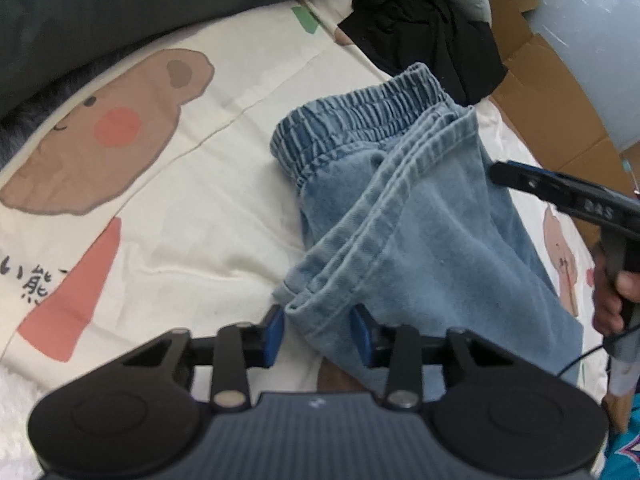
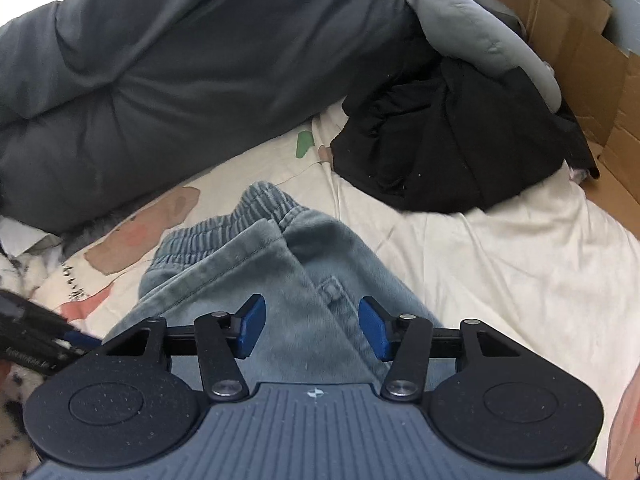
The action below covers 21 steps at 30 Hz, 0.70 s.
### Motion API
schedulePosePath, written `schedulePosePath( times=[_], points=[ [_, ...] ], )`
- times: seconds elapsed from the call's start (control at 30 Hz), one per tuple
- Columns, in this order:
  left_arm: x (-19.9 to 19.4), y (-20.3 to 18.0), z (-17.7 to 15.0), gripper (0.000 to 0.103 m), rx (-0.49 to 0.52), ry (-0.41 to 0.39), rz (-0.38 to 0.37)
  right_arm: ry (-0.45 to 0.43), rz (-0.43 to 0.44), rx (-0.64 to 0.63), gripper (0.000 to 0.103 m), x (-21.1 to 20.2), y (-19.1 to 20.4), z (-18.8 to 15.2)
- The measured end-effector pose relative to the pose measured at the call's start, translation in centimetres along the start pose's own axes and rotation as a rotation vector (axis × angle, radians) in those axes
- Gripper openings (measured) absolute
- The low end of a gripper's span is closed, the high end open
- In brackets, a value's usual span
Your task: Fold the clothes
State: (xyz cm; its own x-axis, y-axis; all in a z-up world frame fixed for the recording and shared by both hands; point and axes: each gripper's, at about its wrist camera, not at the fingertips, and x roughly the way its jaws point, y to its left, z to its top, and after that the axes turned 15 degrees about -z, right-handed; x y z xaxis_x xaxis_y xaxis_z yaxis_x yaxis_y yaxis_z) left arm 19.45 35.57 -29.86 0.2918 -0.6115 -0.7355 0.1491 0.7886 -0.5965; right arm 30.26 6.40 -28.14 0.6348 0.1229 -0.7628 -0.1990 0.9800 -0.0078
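Fingers (image 1: 276,336) of left gripper (image 1: 318,334) spread, straddling hem of folded light-blue denim pants (image 1: 420,240); right gripper (image 2: 312,330) spread above them. Pants on cream bear-print bedsheet (image 1: 224,184), elastic waistband (image 1: 360,120) toward the far edge.

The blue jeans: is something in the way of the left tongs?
No, nothing visible. The left tongs stand open right at the hem of the light blue denim jeans, which lie on the cream bear-print bedsheet.

Both hand-held grippers (image 1: 318,334) (image 2: 312,330) agape
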Motion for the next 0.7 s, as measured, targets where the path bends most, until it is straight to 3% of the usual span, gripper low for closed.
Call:
schedulePosePath(
  times=[0.1,0.17,0.33,0.37,0.4,0.47,0.63,0.67,0.7],
  points=[
    [-0.2,-0.1,0.1,0.029,0.001,0.004,0.002,0.003,-0.006,-0.012,0.056,0.6,1.0,0.5],
    [-0.4,-0.2,0.2,0.026,0.002,0.007,0.004,0.011,-0.013,-0.031,0.048,1.0,1.9,0.7],
    [-0.7,-0.4,0.4,0.025,0.004,0.013,0.007,0.031,-0.058,-0.006,0.006,1.4,3.0,1.0],
    [-0.8,-0.5,0.5,0.025,0.004,0.015,0.008,0.024,-0.053,-0.002,0.003,1.2,3.1,1.0],
    [-0.9,-0.5,0.5,0.025,0.005,0.016,0.009,0.018,-0.039,0.005,0.002,0.9,3.0,1.1],
    [-1.0,-0.4,0.5,0.013,-0.004,0.013,0.015,0.009,-0.026,-0.002,0.001,0.7,3.1,1.1],
    [-1.0,-0.3,0.3,0.013,-0.027,-0.002,0.038,0.012,-0.040,-0.018,0.004,0.5,3.0,1.0],
    [-1.0,-0.4,0.3,0.013,-0.022,-0.004,0.042,0.012,-0.041,-0.019,0.006,0.5,3.0,1.0],
    [-1.1,-0.5,0.3,0.013,-0.024,-0.005,0.041,0.008,-0.034,-0.025,0.016,0.3,2.9,0.8]
  ],
)
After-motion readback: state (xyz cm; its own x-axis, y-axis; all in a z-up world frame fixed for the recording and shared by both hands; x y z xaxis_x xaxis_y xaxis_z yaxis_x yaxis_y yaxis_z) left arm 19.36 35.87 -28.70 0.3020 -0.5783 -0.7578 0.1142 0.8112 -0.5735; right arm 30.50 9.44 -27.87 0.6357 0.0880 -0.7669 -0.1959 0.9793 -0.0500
